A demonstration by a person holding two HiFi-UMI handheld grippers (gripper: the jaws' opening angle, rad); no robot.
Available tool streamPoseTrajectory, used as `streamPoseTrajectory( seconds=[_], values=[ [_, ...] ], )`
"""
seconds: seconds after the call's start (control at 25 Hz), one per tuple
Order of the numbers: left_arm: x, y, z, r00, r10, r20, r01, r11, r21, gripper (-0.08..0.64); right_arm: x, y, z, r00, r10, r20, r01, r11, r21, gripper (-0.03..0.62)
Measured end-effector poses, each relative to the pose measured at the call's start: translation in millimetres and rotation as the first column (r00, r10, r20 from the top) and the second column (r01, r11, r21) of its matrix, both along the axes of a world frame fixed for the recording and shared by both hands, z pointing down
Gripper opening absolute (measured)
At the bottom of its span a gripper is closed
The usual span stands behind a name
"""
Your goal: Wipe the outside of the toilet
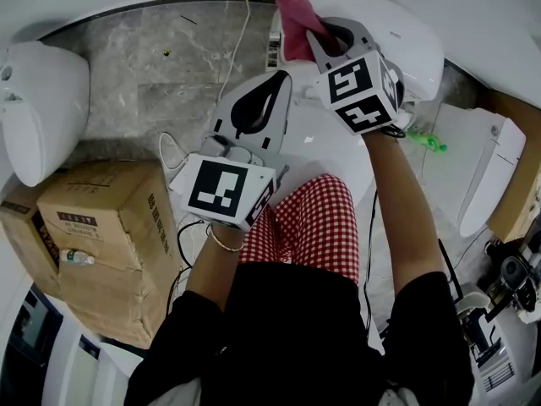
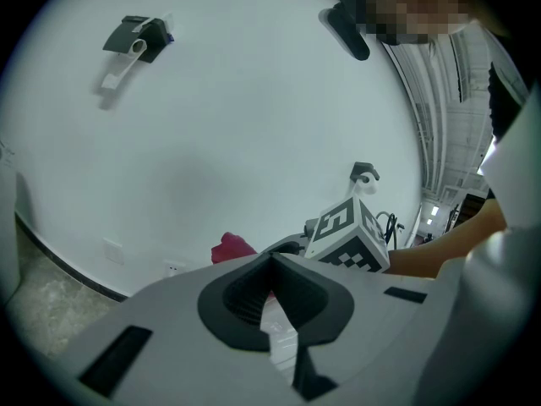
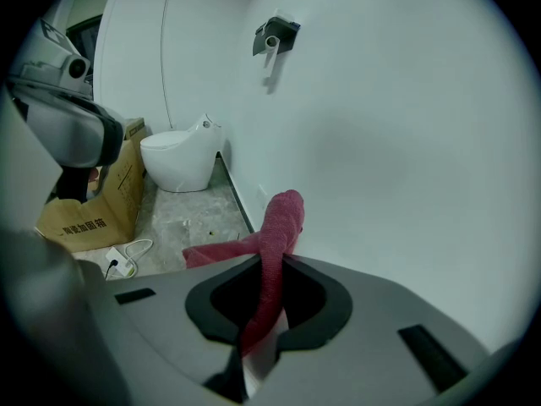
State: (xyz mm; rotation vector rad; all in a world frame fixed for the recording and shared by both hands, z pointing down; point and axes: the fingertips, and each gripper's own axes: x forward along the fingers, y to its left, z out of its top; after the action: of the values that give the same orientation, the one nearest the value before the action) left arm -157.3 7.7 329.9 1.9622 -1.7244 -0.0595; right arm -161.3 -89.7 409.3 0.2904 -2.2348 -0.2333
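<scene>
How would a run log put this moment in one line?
right hand-held gripper: shut on pink cloth | left hand-held gripper: shut, empty | toilet: cloth near, contact unclear

Looks like a sanitary-ware test or storage room, not a lived-in bathroom — three white units share one grey marble floor (image 1: 169,66): left toilet (image 1: 42,108), middle toilet (image 1: 414,49), right toilet (image 1: 486,167). Taped cardboard boxes (image 1: 101,227) sit near left, a power strip (image 3: 118,265) trails loose cable, and a paper-roll holder (image 3: 275,34) hangs on the bare white wall (image 3: 380,142).
</scene>
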Motion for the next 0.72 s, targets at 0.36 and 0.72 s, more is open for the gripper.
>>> streamPoseTrajectory(
  seconds=[0.36,0.72],
  values=[
    [8.4,-3.7,-1.9,1.000,0.018,0.002,-0.018,1.000,0.003,0.009,10.4,-5.3,-3.6,1.000,0.019,0.017,-0.019,1.000,0.000,0.054],
    [17.1,-7.3,-4.2,0.999,0.034,0.005,-0.034,0.999,0.003,0.009,26.4,-13.2,-8.0,0.998,0.051,0.033,-0.051,0.999,-0.003,0.055]
  ],
)
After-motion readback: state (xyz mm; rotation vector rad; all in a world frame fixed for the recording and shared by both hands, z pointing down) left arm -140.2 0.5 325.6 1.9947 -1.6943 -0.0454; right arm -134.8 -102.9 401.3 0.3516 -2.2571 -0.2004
